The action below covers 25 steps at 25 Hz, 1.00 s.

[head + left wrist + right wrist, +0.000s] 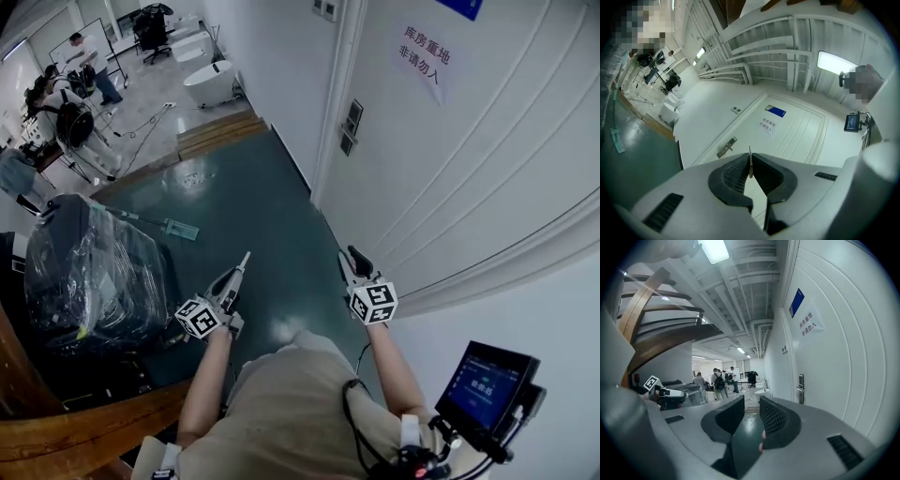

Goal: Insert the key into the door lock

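Metal, thin and seen edge-on, the small flat key (750, 158) stood upright at the centre of the left gripper view. The pale grey left gripper (232, 281) had its black ribbed pads clenched on it, the blade poking out past the tips. The grey right gripper (752, 411) was released: its 2 pads stood apart with only green floor showing between them.

The silver lock plate with its lever handle (726, 147) sat left of centre in that view, on the edge of the wide white panelled door (797, 136), well apart from the key.

To do this step well, we judged we should bring the key level with the keyhole, line the blade up with the slot and ease it straight in without loosening the grip. We could not make out the keyhole itself.

As for containers, 1 dark case wrapped in clear plastic film (94, 272) stood at the left of the head view, its contents hidden. A white oval bathtub (211, 82) near the top showed nothing inside.
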Tool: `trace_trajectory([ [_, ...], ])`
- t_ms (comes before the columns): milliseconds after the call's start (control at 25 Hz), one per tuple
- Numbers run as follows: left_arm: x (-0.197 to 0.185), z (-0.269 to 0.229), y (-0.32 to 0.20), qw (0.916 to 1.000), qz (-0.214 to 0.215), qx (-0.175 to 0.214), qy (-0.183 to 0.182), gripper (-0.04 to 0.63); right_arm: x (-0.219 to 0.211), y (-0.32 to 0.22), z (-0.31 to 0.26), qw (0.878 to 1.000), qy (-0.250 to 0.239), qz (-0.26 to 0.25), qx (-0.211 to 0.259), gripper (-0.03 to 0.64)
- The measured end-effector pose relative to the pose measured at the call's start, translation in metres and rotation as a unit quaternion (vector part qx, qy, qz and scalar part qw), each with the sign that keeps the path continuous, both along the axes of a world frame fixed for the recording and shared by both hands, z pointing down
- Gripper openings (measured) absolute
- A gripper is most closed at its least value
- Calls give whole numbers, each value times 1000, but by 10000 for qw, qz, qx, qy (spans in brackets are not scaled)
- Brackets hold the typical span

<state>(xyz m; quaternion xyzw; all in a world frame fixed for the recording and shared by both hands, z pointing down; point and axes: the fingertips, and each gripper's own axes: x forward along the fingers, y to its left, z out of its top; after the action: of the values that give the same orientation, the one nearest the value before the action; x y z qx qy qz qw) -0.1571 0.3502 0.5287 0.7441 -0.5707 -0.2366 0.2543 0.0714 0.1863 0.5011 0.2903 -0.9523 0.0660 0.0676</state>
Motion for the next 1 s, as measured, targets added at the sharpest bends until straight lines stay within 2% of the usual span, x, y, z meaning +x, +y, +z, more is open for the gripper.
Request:
trace_trajectory([
  [160, 3, 1, 0, 9999, 39, 24, 91, 35, 4, -6, -2, 9999, 83, 78, 0, 106],
  [320, -3, 7, -7, 9999, 96, 44, 95, 35, -5, -10, -22, 9992, -356, 119, -129, 106],
  [480, 11, 26, 7, 9993, 176, -144, 305, 35, 3, 3, -3, 9989, -225, 173, -382, 106],
  [640, 16, 15, -12, 9996, 206, -98, 170, 35, 2, -22, 1, 9989, -212, 146, -384, 106],
  [760, 15, 21, -3, 9995, 112, -179, 233, 35, 8, -18, 9, 9986, -187, 166, -474, 106],
  [840, 8, 16, -2, 9996, 93, -155, 195, 35, 1, -13, -2, 9986, -354, 65, -389, 106],
  [920, 9, 8, -25, 9998, 97, -149, 93, 35, -5, -28, -12, 9975, -594, -178, -329, 106],
  [1000, 22, 10, -51, 9996, 103, -252, 93, 35, 1, -50, -8, 9968, -600, -368, -369, 106],
])
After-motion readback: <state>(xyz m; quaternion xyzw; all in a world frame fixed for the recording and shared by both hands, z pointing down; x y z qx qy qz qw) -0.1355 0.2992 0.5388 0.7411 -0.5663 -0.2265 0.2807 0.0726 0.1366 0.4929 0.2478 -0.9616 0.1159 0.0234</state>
